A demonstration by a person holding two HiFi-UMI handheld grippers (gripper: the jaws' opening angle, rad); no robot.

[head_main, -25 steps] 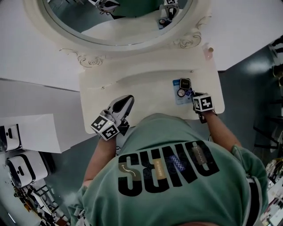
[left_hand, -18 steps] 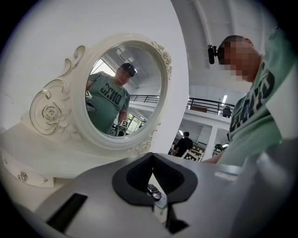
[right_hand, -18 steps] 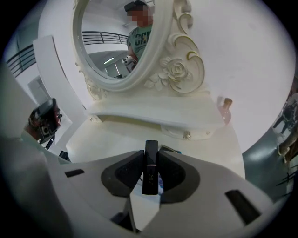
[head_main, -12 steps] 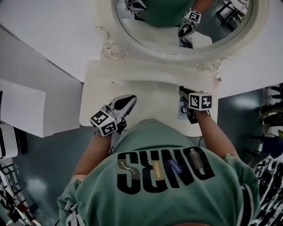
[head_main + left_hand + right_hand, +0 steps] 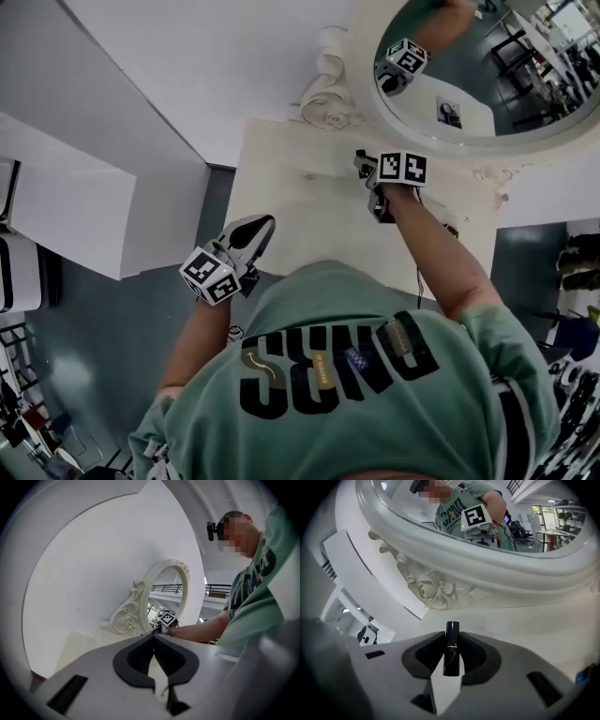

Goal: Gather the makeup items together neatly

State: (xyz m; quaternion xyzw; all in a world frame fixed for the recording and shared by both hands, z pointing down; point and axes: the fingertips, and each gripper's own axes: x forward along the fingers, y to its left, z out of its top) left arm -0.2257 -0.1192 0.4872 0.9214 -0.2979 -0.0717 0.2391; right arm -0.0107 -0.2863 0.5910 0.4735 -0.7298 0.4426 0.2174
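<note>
My right gripper (image 5: 364, 165) is shut on a slim black lipstick tube (image 5: 451, 654), which stands upright between its pads (image 5: 436, 649). It hovers over the back of the cream dressing table (image 5: 300, 211), close under the carved mirror frame (image 5: 436, 590). My left gripper (image 5: 266, 223) is shut with nothing in it, and its tips (image 5: 153, 636) meet. It hangs at the table's front left edge, pointing level toward the mirror. The other makeup items are hidden behind my right arm.
An oval mirror (image 5: 469, 66) in an ornate white frame stands at the table's back and reflects my right gripper. A white wall (image 5: 216, 56) rises behind it. A white cabinet (image 5: 66, 197) stands to the left over grey floor (image 5: 103, 375).
My right gripper has left the blue packet of makeup at the table's right and travelled up to the back by the mirror frame. My left gripper has shifted toward the table's front left edge.
</note>
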